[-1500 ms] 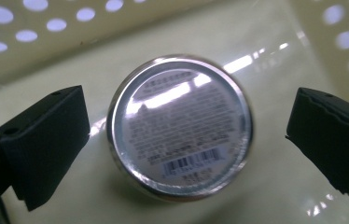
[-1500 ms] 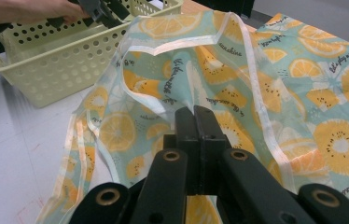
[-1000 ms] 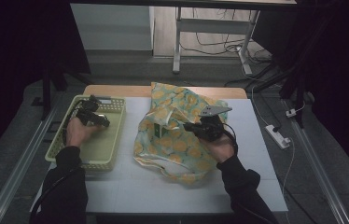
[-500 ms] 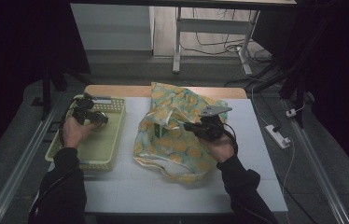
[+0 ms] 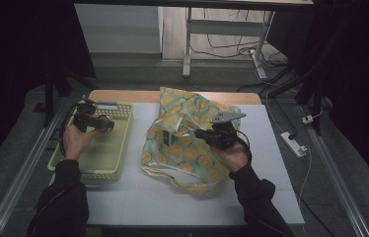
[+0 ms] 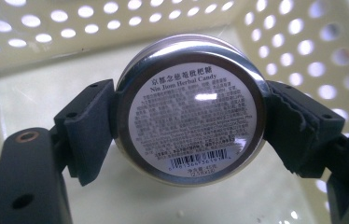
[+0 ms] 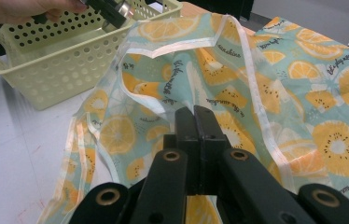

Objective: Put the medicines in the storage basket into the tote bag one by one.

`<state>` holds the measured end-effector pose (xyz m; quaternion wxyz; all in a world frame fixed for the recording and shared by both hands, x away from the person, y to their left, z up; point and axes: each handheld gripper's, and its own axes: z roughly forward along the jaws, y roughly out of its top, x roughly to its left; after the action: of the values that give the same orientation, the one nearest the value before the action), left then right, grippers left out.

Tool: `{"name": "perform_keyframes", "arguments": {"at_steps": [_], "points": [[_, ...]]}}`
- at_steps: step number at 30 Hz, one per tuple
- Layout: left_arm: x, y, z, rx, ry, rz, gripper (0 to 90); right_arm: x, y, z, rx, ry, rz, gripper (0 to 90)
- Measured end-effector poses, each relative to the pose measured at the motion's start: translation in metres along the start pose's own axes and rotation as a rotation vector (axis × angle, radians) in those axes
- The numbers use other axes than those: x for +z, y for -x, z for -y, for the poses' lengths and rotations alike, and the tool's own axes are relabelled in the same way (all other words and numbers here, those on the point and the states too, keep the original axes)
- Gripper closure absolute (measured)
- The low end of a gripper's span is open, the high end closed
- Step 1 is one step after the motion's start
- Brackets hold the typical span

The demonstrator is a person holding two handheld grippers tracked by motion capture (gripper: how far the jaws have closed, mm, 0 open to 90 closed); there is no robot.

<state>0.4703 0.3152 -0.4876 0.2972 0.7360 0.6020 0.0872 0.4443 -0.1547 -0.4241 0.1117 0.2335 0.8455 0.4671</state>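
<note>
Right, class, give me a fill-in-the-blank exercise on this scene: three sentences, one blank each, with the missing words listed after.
1. The left gripper is shut on a round ____ labelled Nin Jiom Herbal Candy.
2. That gripper hangs over the pale yellow perforated ____, at the table's left side.
3. The right gripper has its jaws closed on the edge of a tote bag printed with slices of ____.

Missing words: tin; basket; citrus fruit
</note>
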Motion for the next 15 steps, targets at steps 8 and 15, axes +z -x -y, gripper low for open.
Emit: {"name": "perform_keyframes", "arguments": {"at_steps": [8,15], "points": [[-0.021,0.016,0.007,0.04,0.086,0.061,21.4,-0.001,0.0,0.0,0.002,0.004,0.003,90.0],[-0.038,0.035,0.015,0.084,0.145,0.104,21.4,-0.001,0.001,-0.001,0.001,0.007,0.005,90.0]]}}
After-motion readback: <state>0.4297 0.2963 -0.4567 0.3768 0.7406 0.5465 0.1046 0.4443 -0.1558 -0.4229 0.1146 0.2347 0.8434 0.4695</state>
